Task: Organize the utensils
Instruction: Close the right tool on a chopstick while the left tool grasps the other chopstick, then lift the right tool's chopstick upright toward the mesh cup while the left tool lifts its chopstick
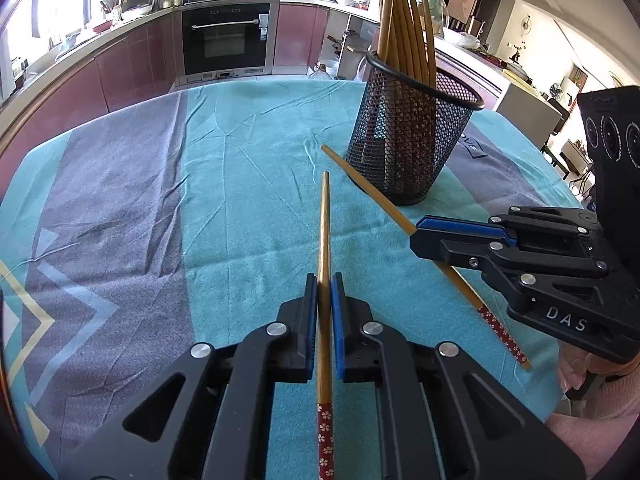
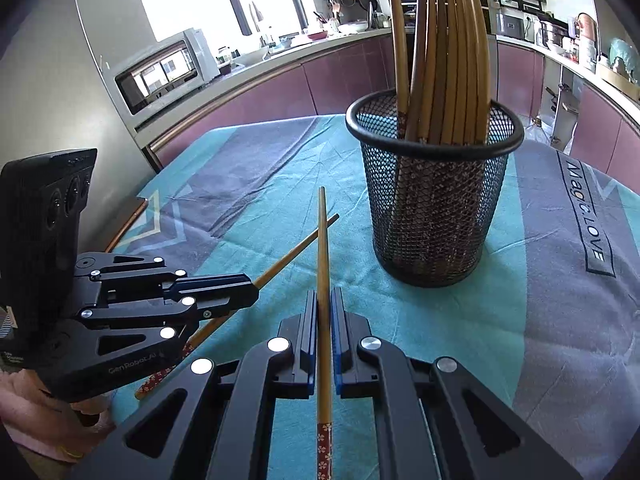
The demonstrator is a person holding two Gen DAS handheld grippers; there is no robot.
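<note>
Ahead of our left gripper (image 1: 325, 280) and right gripper (image 2: 325, 296) we see a table covered by a teal and grey-purple cloth (image 1: 240, 140), creased in places. In the right wrist view the cloth carries the words "Magic LOVE" on a grey band to the right of that gripper. A black mesh holder (image 2: 434, 200) stands upright directly on the cloth, ahead and to the right of both grippers.

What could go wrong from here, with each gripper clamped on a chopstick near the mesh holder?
1. The two held chopsticks, left chopstick and right chopstick, cross in the right wrist view and may knock together.
2. The mesh holder is already crowded with chopsticks, so a tip could catch.
3. It looks light and could tip if pushed.
</note>
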